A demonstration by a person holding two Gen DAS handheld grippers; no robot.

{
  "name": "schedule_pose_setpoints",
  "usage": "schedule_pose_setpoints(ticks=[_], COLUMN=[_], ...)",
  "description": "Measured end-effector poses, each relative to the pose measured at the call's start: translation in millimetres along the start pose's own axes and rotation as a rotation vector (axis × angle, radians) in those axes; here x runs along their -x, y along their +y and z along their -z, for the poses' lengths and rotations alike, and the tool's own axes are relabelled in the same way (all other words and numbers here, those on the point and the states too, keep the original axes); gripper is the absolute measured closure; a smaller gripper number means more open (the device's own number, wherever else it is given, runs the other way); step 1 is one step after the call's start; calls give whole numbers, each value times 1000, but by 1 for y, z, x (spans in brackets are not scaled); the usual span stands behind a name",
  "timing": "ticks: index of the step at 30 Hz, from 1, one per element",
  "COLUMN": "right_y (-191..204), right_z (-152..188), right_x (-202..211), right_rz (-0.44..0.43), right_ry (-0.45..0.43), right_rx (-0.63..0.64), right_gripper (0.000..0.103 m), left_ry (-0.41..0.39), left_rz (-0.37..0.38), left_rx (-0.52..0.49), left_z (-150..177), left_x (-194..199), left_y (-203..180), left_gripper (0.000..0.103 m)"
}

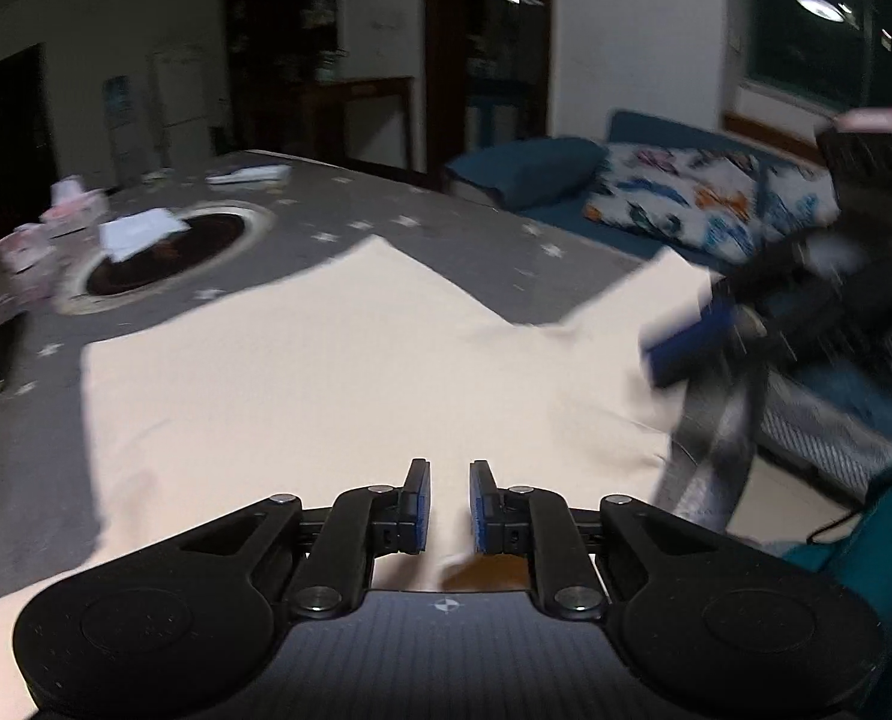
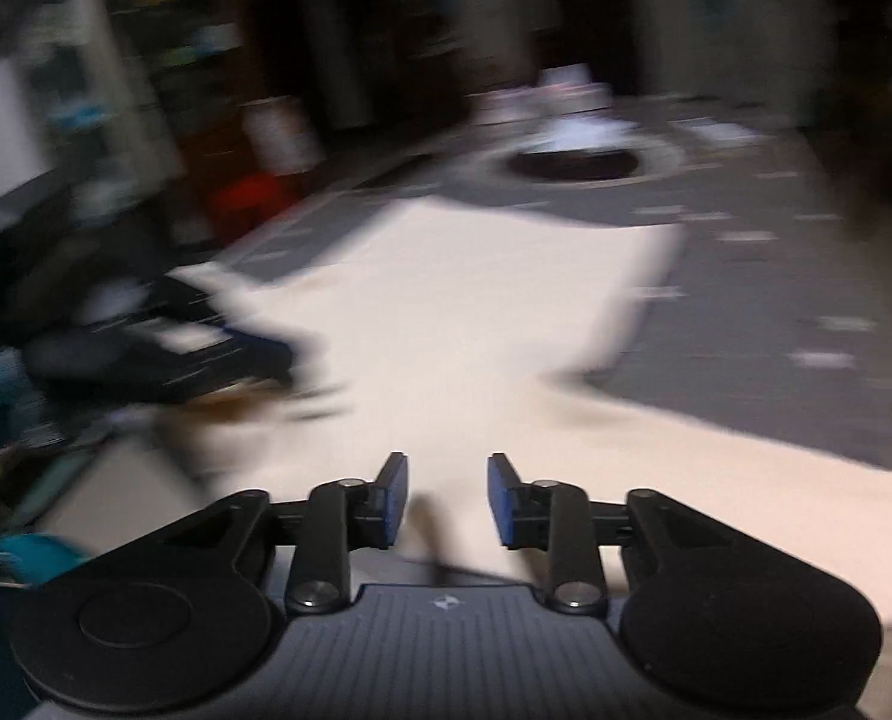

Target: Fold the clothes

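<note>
A cream garment lay spread mostly flat on a bench covered with a grey, star-printed cloth, its near part running off under both grippers. The left gripper hovered over the near edge, jaws spread a little with only cloth showing in the gap between them, nothing pinched. The right gripper, seen through heavy motion blur, also had its jaws spread and held nothing. The fabric looked thin, soft and light, likely to drape and wrinkle rather than hold shape, so a corner or hem would probably give the surest hold; a far corner pointed away toward a dark round inset in the bench. Open grey cloth lay beyond and to the left of the garment. Small boxes and papers sat well apart at the far end. To the right the bench ended near a blue sofa with a patterned pillow, leaving less room there.
</note>
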State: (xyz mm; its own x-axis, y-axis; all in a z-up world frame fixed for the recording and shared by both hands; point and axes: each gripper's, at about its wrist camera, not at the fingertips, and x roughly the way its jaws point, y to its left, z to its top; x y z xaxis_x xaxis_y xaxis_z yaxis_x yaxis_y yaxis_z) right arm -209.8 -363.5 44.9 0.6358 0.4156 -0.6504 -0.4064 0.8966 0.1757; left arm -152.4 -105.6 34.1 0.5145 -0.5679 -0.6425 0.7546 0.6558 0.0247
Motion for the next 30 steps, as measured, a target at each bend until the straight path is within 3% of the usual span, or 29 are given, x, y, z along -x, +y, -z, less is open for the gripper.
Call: schedule_pose_setpoints(ticks=[3, 5, 9, 15, 17, 20, 30], right_y=[-40, -62, -109, -141, -139, -130, -154], right_z=[9, 13, 14, 14, 11, 2, -42], right_x=[14, 19, 22, 13, 12, 8, -12], right_rz=[258, 373, 490, 475, 475, 503, 639], right_ry=[-20, -29, -30, 4, 9, 15, -4], right_rx=[-60, -103, -197, -212, -189, -139, 3], right_gripper=[71, 67, 64, 68, 85, 96, 99], left_ry=[22, 28, 40, 50, 50, 51, 39], left_rz=[31, 37, 40, 47, 50, 56, 83], left_rx=[-21, -21, -13, -5, -3, -2, 14], left_z=[1, 3, 5, 4, 3, 1, -22], left_x=[-9, -11, -15, -20, -22, -25, -56], left_y=[-8, -10, -10, -11, -13, -15, -25], left_gripper=[84, 82, 78, 77, 77, 76, 75])
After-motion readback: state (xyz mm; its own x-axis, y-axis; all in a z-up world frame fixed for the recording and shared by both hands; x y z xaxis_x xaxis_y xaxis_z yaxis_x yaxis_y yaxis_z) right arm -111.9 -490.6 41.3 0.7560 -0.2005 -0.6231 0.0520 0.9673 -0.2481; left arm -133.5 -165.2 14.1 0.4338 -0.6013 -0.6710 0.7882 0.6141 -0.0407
